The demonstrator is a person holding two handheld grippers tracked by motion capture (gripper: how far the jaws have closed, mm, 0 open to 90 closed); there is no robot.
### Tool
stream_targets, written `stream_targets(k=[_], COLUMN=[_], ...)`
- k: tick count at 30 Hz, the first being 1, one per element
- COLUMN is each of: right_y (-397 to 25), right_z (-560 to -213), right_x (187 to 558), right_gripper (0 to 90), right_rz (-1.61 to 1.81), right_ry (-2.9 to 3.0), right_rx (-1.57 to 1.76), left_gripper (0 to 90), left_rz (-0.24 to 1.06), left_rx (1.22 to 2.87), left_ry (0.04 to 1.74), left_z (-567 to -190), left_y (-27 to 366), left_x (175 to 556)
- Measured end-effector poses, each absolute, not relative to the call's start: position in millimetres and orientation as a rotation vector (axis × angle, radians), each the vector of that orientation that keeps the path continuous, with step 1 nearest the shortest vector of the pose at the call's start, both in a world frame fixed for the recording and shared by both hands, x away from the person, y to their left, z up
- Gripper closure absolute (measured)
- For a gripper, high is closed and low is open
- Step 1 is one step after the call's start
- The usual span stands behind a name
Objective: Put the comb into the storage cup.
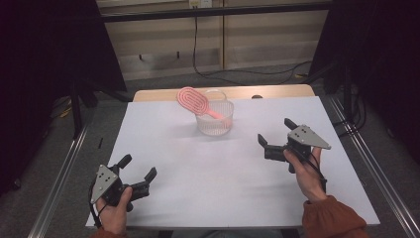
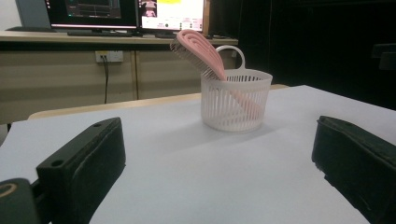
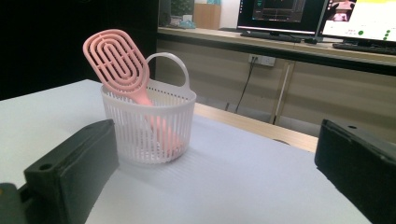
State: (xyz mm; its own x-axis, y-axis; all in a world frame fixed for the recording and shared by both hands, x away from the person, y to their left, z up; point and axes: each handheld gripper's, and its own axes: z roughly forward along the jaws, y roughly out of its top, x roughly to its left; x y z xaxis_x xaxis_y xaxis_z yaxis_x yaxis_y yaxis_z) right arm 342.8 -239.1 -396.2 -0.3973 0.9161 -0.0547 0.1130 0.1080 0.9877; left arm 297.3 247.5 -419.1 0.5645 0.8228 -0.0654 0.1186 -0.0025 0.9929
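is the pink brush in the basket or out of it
In. The pink brush stands tilted, handle down inside the white basket, its head leaning out over the rim.

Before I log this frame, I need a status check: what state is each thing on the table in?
Pink hairbrush: handle down in the basket, leaning, head sticking out above the rim.
White slatted basket: upright on the table, handle up.
Left gripper: open, holding nothing.
Right gripper: open, holding nothing.

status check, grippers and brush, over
Left gripper and right gripper open, empty. Pink brush leaning handle-down in white basket. Path clear.
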Motion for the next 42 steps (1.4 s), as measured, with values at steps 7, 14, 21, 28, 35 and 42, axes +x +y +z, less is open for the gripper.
stream_targets(k=[7, 14, 21, 28, 35, 42], right_y=[-249.4, -256.6, -260.3, -266.8, -273.2, -281.7], right_z=[-397.3, -396.1, -397.9, -402.7, -400.0, -403.6], right_x=[333.9, 324.1, 315.0, 305.4, 296.0, 285.6], right_gripper=[0.0, 0.0, 0.0, 0.0, 0.0, 0.0], right_rz=[1.36, 1.362, 1.36, 1.353, 1.356, 1.343], right_ry=[1.621, 1.593, 1.59, 1.588, 1.567, 1.555], right_rx=[1.038, 1.053, 1.064, 1.076, 1.078, 1.097], left_gripper=[2.8, 3.3, 3.2, 3.2, 3.2, 3.2], left_rz=[0.679, 0.681, 0.694, 0.696, 0.702, 0.707], left_rx=[1.503, 1.495, 1.494, 1.492, 1.492, 1.49], left_ry=[0.844, 0.845, 0.853, 0.855, 0.861, 0.861], left_z=[-418.8, -418.2, -417.7, -417.6, -417.2, -417.0], left_y=[249.2, 248.6, 250.3, 249.8, 251.0, 250.9], left_x=[296.8, 296.3, 295.4, 295.2, 293.7, 292.8])
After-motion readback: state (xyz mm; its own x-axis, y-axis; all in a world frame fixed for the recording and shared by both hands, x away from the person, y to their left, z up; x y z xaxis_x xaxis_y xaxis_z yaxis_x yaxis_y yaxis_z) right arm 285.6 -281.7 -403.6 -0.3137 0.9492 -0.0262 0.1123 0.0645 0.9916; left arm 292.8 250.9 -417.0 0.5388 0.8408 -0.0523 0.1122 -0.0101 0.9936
